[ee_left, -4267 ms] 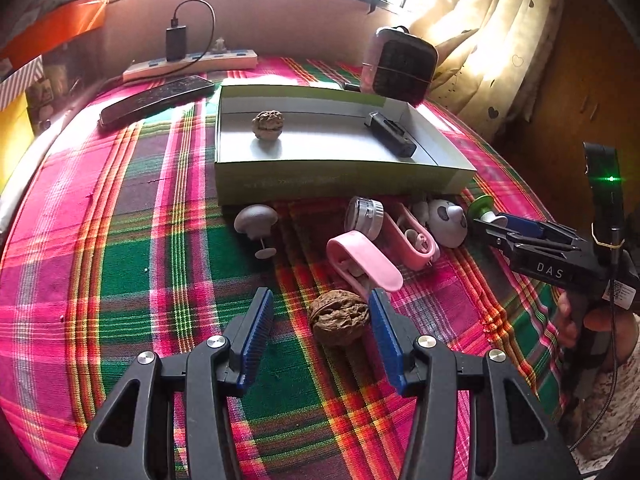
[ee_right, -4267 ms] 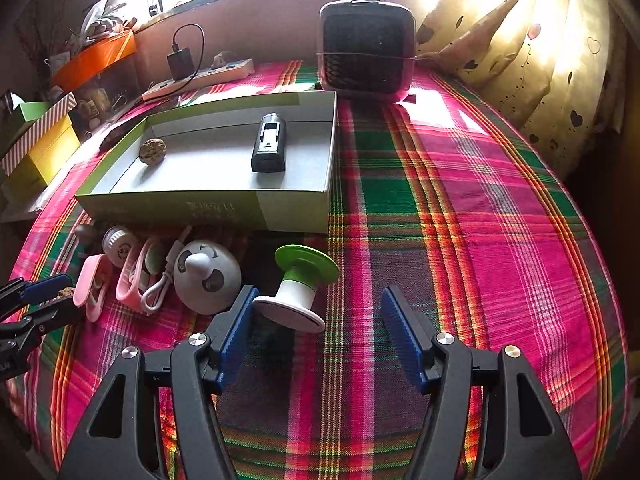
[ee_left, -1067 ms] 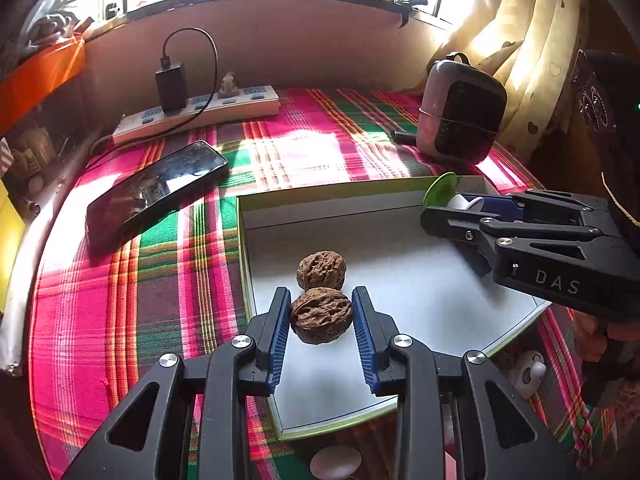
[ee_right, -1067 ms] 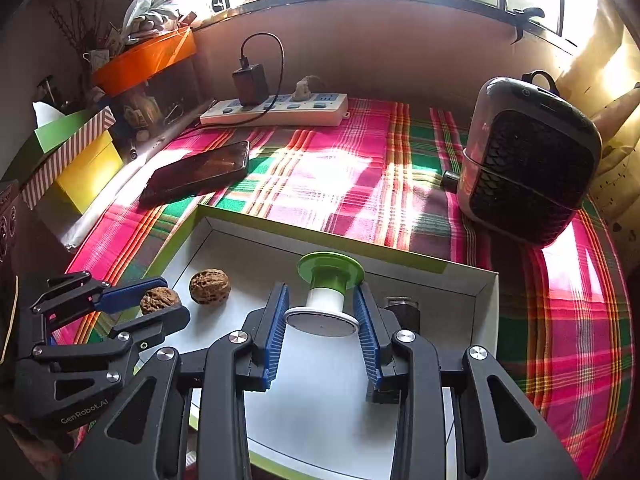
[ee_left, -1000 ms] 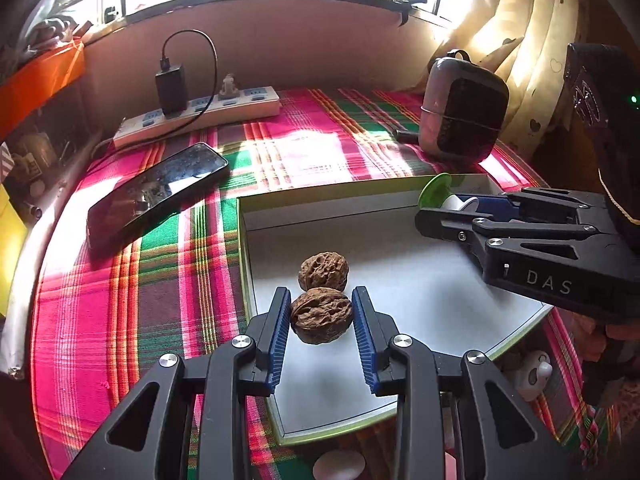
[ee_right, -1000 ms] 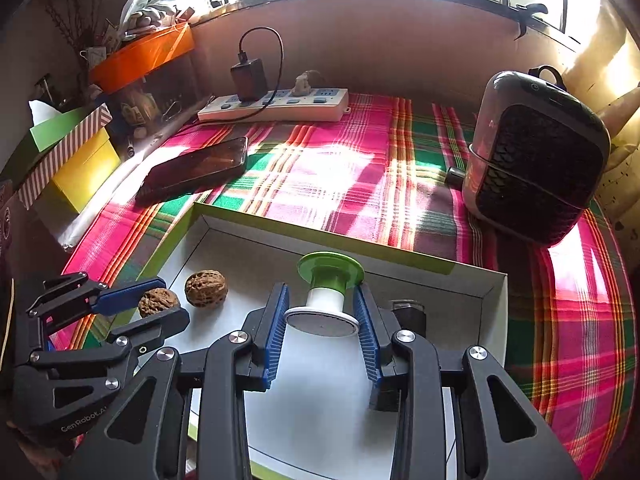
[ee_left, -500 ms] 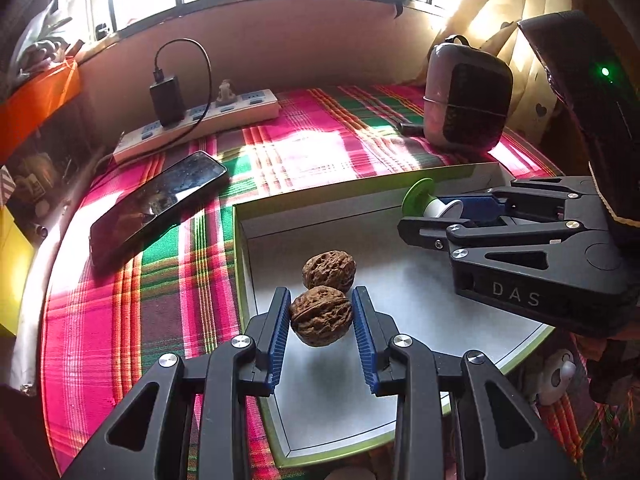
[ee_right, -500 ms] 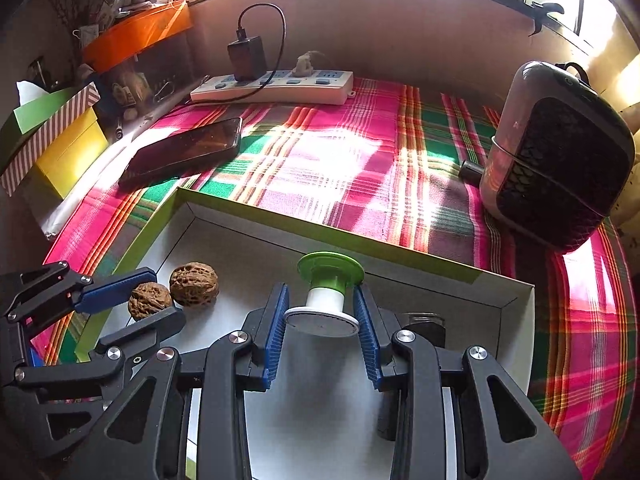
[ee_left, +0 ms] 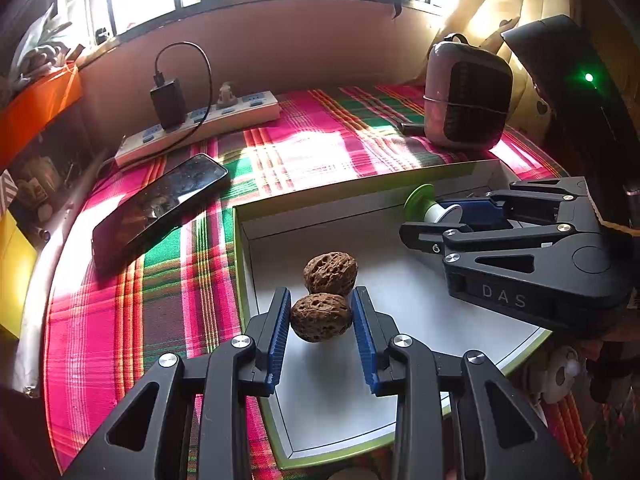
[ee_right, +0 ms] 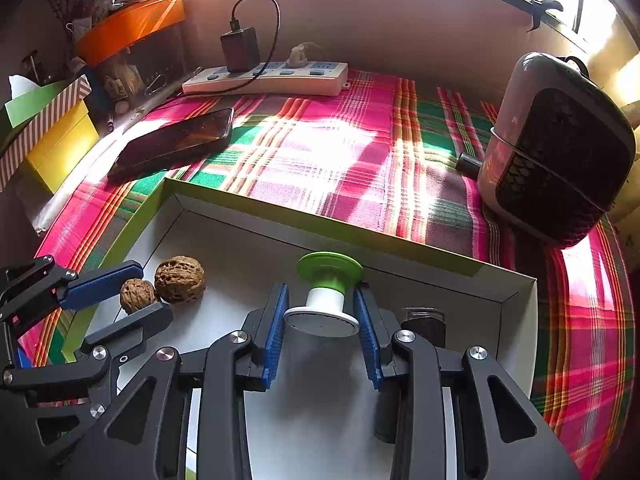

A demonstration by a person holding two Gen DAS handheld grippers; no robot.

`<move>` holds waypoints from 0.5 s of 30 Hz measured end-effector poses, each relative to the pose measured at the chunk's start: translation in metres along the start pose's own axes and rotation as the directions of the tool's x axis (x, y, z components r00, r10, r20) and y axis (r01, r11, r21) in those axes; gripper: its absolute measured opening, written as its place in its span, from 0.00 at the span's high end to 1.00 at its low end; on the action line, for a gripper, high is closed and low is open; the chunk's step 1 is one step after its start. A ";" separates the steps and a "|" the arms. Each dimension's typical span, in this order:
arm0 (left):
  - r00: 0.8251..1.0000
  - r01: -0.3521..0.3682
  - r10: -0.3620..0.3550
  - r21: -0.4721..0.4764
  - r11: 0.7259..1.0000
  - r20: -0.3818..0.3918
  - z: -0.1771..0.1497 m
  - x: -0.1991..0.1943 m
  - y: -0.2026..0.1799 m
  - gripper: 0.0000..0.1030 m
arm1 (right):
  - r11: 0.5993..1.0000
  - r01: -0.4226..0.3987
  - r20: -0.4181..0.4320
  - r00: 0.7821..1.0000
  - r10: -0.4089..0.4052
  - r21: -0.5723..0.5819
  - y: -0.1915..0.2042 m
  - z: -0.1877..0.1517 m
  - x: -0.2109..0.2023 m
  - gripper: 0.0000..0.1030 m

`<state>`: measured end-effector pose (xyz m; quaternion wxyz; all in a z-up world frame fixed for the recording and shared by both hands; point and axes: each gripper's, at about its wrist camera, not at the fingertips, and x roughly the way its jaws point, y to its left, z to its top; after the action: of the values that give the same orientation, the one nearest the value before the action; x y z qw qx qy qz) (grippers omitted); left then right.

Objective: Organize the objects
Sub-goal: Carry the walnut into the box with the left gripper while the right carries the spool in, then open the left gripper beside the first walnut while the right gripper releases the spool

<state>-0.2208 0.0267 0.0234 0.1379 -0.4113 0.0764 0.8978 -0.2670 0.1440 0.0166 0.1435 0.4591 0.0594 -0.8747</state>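
Left gripper (ee_left: pixel 321 318) clamps walnut (ee_left: pixel 321 317) at frame centre, above white box (ee_left: pixel 476 168) floor, second walnut (ee_left: pixel 330 273) just behind; right gripper (ee_right: pixel 321 314) clamps green-topped spool (ee_right: pixel 326 298) over same box, mid-frame

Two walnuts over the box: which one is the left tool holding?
The nearer walnut, pinched between the left tool's blue pads. The other walnut lies loose on the box floor just behind it.

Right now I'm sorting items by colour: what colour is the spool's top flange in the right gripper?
Green, above a white stem and base; the spool shows best in the right wrist view.
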 end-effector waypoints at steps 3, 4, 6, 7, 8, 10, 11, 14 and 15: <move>1.000 -0.002 0.002 0.001 1.000 0.001 0.000 0.000 0.000 0.71 | 1.000 0.008 -0.001 1.000 -0.008 0.000 0.000 0.000 0.000 0.66; 1.000 0.000 0.000 0.001 1.000 0.000 0.000 0.000 0.000 0.71 | 1.000 0.012 -0.002 1.000 -0.012 -0.001 0.000 0.000 0.000 0.66; 1.000 0.001 -0.001 0.000 1.000 0.000 0.000 0.000 0.000 0.71 | 1.000 0.015 -0.002 1.000 -0.015 0.003 0.000 0.000 0.000 0.66; 1.000 0.003 -0.003 -0.001 1.000 0.000 -0.001 0.000 0.000 0.71 | 1.000 0.017 -0.002 1.000 -0.017 0.003 0.000 0.000 0.000 0.66; 1.000 0.004 -0.004 -0.002 1.000 0.000 -0.001 0.000 0.000 0.71 | 1.000 0.019 -0.002 1.000 -0.019 0.004 -0.001 0.000 0.000 0.66; 1.000 0.003 -0.003 -0.001 1.000 0.000 -0.001 0.000 0.000 0.71 | 1.000 0.022 -0.002 1.000 -0.022 0.007 -0.001 0.000 0.000 0.66; 1.000 0.002 -0.002 -0.001 1.000 0.000 -0.001 0.000 0.000 0.71 | 1.000 0.024 -0.002 1.000 -0.024 0.008 -0.001 0.000 0.000 0.66; 1.000 0.004 -0.004 -0.001 1.000 0.000 -0.001 0.000 0.000 0.71 | 0.999 0.031 0.002 1.000 -0.031 0.013 -0.001 -0.001 0.000 0.64; 1.000 0.006 -0.006 -0.002 1.000 0.001 -0.001 0.000 0.000 0.70 | 0.999 0.033 0.004 0.999 -0.033 0.015 -0.001 -0.002 -0.001 0.59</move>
<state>-0.2199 0.0264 0.0229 0.1404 -0.4113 0.0743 0.8975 -0.2655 0.1454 0.0164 0.1255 0.4572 0.0602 -0.8784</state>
